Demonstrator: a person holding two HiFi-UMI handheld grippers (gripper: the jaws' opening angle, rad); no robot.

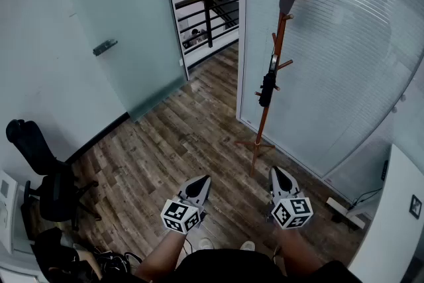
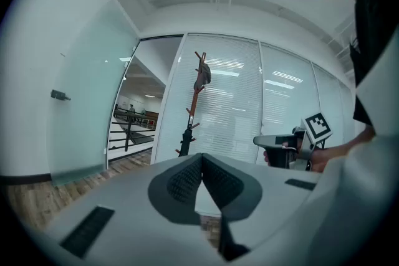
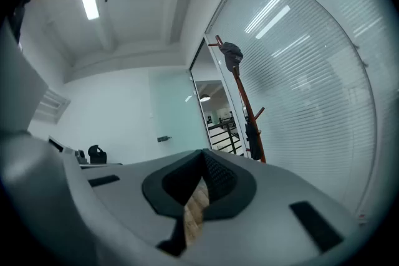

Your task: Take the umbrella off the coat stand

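Head view: umbrella (image 1: 267,88) on coat stand (image 1: 262,128)

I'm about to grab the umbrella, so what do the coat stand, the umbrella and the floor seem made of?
Coat stand: likely wood, reddish-brown stained, judging by its slim pole and angled pegs.
Umbrella: folded, matte black, probably fabric; too small to be sure.
Floor: planks with mixed brown grain and slight sheen; wood or laminate, cannot tell.
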